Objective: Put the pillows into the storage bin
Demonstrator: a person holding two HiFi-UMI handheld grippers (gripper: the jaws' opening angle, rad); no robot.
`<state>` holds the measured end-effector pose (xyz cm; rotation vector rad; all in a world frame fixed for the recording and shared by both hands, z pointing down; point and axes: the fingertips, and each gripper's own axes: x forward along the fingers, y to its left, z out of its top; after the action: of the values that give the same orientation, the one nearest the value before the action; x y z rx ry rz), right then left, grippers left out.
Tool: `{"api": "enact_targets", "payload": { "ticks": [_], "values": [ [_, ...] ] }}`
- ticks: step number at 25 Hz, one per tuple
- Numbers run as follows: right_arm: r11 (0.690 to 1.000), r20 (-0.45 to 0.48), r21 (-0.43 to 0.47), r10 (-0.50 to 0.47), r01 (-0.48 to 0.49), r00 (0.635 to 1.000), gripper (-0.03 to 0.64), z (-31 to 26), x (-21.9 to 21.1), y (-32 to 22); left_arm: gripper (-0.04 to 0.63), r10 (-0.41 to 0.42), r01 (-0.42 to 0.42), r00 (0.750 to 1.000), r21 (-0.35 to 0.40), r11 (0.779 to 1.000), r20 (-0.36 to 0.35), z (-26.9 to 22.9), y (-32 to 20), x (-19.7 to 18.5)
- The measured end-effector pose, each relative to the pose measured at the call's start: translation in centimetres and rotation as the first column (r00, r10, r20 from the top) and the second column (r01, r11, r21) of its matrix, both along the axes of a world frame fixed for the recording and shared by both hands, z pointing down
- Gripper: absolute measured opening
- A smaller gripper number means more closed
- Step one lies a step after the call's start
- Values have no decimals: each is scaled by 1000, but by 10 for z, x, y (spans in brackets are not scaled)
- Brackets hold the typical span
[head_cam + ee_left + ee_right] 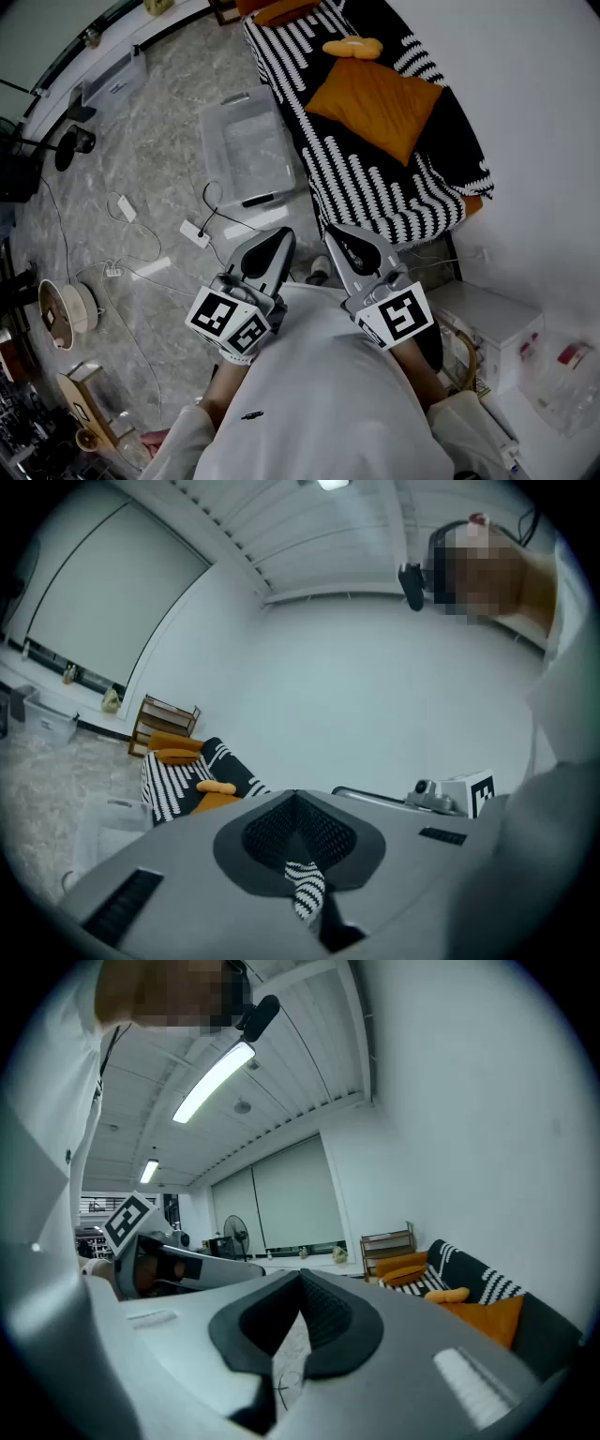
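The person stands with both tools drawn in close to a white shirt, at the lower middle of the head view. The left gripper has its jaws closed tip to tip with nothing caught between them. The right gripper is pinched shut the same way and is also empty. Both point towards the bed in the upper part of the frame.

A large orange pillow lies flat on the black-and-white striped cover, right of centre near the top. A small yellow cushion sits just at its upper edge. Another orange cushion shows at the top edge of the frame.

The clear storage bin rests on the marbled floor, just left of the bed, with no pillow in it. White cables trail across the floor at the left.
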<state>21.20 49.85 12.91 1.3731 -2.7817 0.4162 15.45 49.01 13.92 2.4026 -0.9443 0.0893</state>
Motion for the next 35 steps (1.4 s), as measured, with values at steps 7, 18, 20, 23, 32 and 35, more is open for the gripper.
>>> {"api": "enact_targets", "payload": {
  "ticks": [7, 18, 20, 23, 32, 35],
  "values": [
    [994, 58, -8, 108, -107, 993, 12, 6, 35, 16, 8, -87, 83, 995, 78, 994, 54, -7, 11, -7],
    [999, 12, 3, -44, 43, 999, 11, 7, -43, 11, 8, -179, 180, 984, 77, 981, -13, -16, 13, -89],
    [992, -35, 4, -126, 126, 991, 11, 5, -71, 15, 8, -197, 199, 980, 82, 977, -31, -19, 6, -113],
    [982, -120, 20, -183, 186, 976, 11, -2, -105, 17, 8, -206, 213, 976, 103, 972, -72, -27, -7, -148],
    [995, -239, 68, -58, 77, 969, 11, -9, -183, -5, 8, -120, 133, 984, 96, 987, -128, -25, -18, -245],
    [996, -240, 87, 2, 19, 971, 11, -11, -191, -13, 8, -76, 89, 991, 114, 989, -114, -21, -24, -262]
  ]
}}
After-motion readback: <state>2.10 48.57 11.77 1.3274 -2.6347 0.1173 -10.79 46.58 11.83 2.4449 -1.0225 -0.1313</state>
